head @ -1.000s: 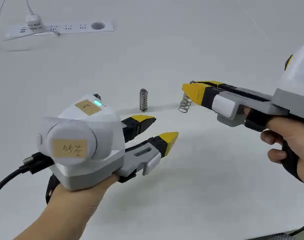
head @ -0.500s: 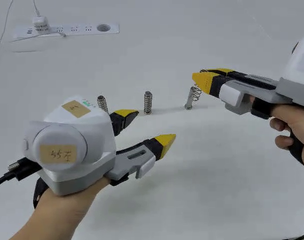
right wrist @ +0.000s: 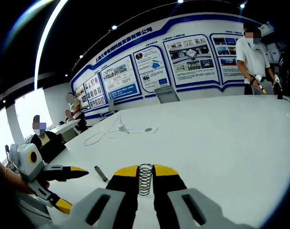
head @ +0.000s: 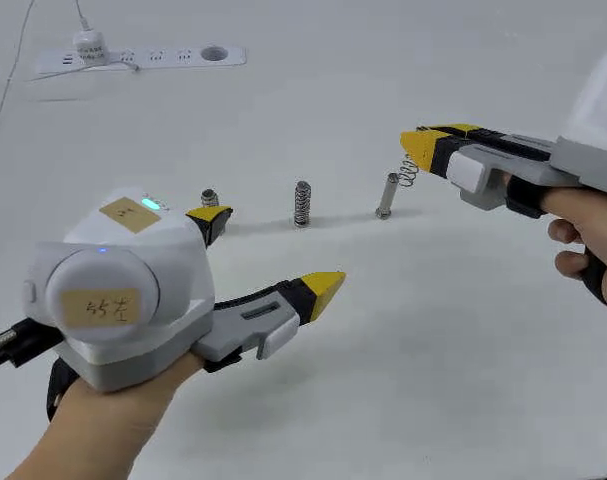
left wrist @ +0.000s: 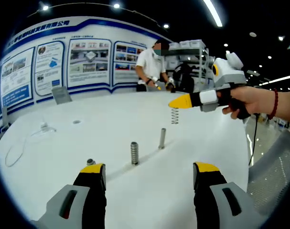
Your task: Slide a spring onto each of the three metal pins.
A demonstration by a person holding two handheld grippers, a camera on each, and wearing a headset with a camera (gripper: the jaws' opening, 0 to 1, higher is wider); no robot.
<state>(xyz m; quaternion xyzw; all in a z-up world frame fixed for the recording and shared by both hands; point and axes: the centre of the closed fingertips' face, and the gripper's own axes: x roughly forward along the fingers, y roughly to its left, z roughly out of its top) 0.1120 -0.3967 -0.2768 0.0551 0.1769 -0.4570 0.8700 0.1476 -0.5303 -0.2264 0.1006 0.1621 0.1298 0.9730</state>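
The right claw (head: 418, 148) pinches a small silvery coiled-wire spring (head: 408, 172), dangling near a bare upright metal pin (head: 388, 195). The left claw (head: 270, 250) gapes open.

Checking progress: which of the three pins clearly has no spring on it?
The pin nearest the right gripper: smooth and bare. The middle pin wears a spring; the third pin is mostly hidden.

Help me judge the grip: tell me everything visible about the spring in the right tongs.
The spring is a small coil of bare silvery wire, steel by its look, with open turns. The right gripper has its yellow-tipped tongs shut on the upper end; the rest hangs below the tips, in the air. Nothing else touches it. It hangs close beside the top of the bare pin, not yet on it.
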